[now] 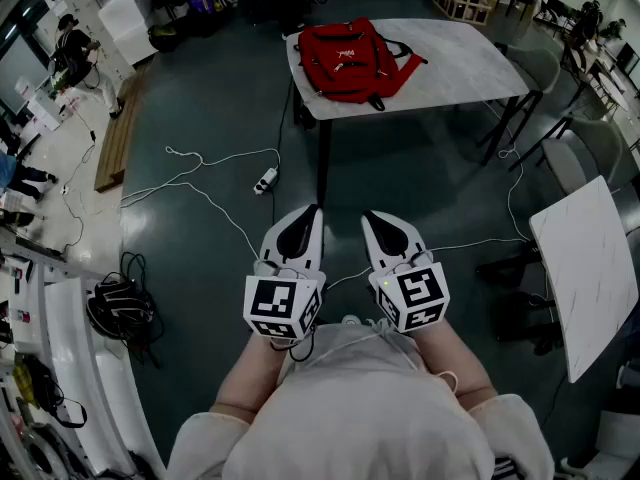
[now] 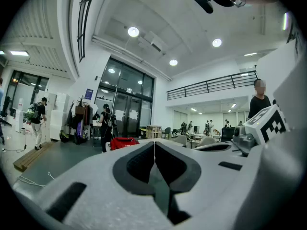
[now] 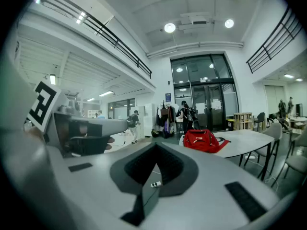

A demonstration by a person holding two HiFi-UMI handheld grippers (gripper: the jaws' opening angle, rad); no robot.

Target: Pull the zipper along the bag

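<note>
Approaching only, 0 zipper travel yet: left gripper [image 1: 310, 214] and right gripper [image 1: 373, 217] clenched empty, red backpack [image 1: 350, 60] on table [image 1: 470, 63] well ahead of jaws.

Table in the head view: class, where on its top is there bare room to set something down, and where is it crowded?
The right half of the table is bare, between the red backpack and the right edge. The left half is crowded: the backpack covers it almost from far edge to near edge.
</note>
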